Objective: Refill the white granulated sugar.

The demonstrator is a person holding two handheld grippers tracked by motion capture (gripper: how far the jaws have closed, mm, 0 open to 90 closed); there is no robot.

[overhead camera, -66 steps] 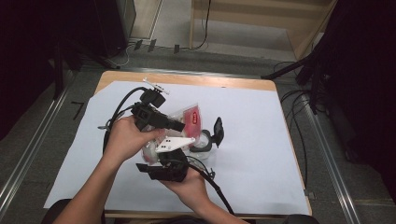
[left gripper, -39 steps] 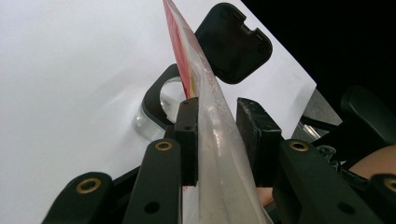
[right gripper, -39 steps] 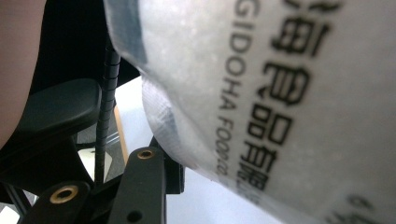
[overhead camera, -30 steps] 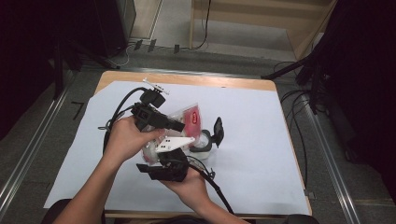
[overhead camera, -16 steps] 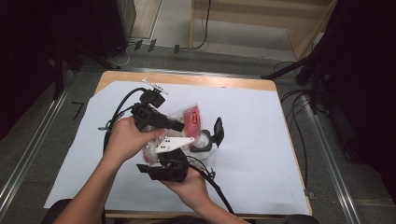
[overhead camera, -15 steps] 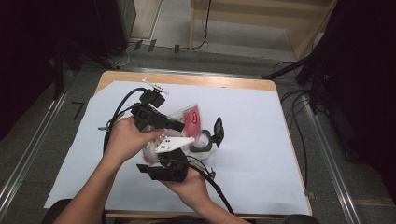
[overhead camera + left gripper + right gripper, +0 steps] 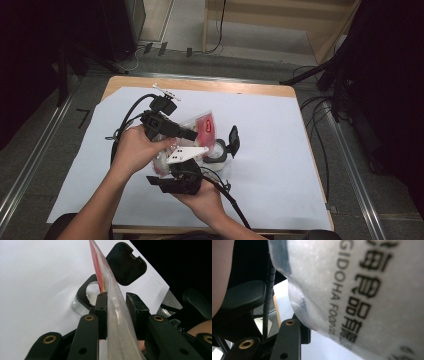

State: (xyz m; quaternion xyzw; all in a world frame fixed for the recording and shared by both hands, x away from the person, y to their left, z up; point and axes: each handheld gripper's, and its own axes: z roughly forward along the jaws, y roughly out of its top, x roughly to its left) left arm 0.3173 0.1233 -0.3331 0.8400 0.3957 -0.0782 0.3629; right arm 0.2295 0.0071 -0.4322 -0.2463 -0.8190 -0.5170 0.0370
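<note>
Both hands work a clear plastic pouch (image 7: 197,131) w/ red print above the paper-covered worktop (image 7: 280,150), just left of a small clear container (image 7: 216,155) whose black flip lid (image 7: 233,140) stands open. Left gripper (image 7: 116,307) is clamped on the pouch edge, fingers (image 7: 101,312) pressed to either side of the film; pouch stands on edge, long axis running away from the person, red end pointing toward the worktop's far side, over the container. Right gripper (image 7: 180,181) sits below, near the person; its view is crowded by printed film, so its fingers probably hold the pouch, but can't tell. Vs. approx. 2 s earlier: hands, pouch, container unmoved
</note>
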